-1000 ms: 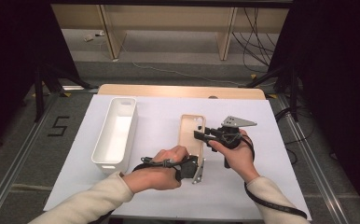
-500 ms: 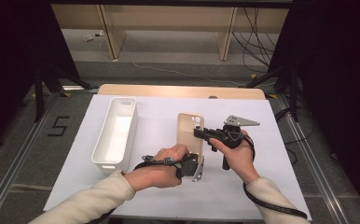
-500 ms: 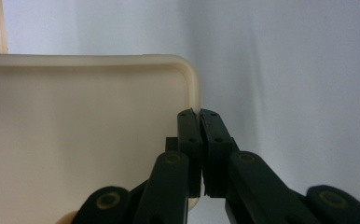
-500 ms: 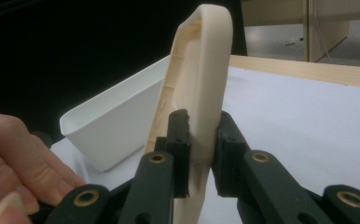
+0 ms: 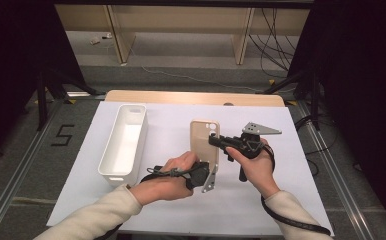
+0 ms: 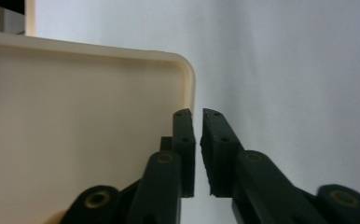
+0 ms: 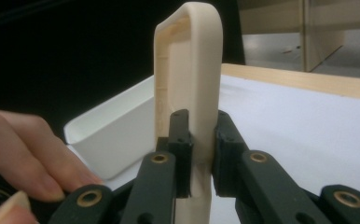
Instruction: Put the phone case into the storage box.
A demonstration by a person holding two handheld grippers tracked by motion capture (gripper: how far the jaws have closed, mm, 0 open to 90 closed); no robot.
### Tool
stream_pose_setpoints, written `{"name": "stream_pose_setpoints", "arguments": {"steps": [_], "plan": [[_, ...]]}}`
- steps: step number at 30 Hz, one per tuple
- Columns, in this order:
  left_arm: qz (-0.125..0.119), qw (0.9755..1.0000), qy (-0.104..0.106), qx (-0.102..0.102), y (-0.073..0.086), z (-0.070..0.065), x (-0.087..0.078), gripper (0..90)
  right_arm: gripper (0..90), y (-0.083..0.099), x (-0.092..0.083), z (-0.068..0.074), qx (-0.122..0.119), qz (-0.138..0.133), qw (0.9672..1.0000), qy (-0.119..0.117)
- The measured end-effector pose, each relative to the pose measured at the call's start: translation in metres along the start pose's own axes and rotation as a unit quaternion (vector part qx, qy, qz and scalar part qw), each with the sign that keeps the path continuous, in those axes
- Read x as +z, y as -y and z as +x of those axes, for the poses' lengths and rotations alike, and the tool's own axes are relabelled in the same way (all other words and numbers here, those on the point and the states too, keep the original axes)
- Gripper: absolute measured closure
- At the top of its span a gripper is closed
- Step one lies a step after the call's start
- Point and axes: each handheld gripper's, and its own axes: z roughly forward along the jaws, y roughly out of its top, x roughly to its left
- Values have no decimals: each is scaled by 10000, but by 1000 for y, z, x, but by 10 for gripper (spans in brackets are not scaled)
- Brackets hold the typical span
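Two black two-jaw grippers work on one cream plastic phone case (image 5: 204,142) at the middle of the high view. At lower centre, the left gripper (image 5: 207,172) has its jaws astride the case's near edge; they have just been opening slightly, and in the left gripper view a thin slit shows between the pads. Right of centre, the right gripper (image 5: 214,141) pinches the case's side wall, jaws having just closed. The case is smooth, round-cornered and raised-rimmed. Farther left lies one long white plastic bin (image 5: 124,142) on one white table sheet (image 5: 171,117).
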Motion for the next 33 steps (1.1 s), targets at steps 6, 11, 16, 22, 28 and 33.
{"name": "stream_pose_setpoints", "arguments": {"steps": [6, 11, 16, 22, 28, 33], "plan": [[-500, 9962, -427, -568, 11, 3, -21, 627, 812, 0, -2, -2, -9, -55, 10000, 61], [-969, 9854, -648, -1245, 23, 2, -33, 456, 812, 0, -3, -1, -66, -76, 9999, 91], [-1407, 9655, -915, -1993, 36, 3, -44, 292, 812, 0, -5, 0, -157, -149, 9997, 142], [-1882, 9330, -1067, -2877, 56, 2, -49, 213, 811, 0, -9, 0, -246, -210, 9993, 173], [-2125, 9034, -1125, -3551, 69, 7, -52, 209, 810, 1, -11, 2, -247, -294, 9991, 195], [-2237, 8875, -1215, -3840, 75, 14, -52, 228, 810, 2, -12, 4, -373, -329, 9985, 246]]}}
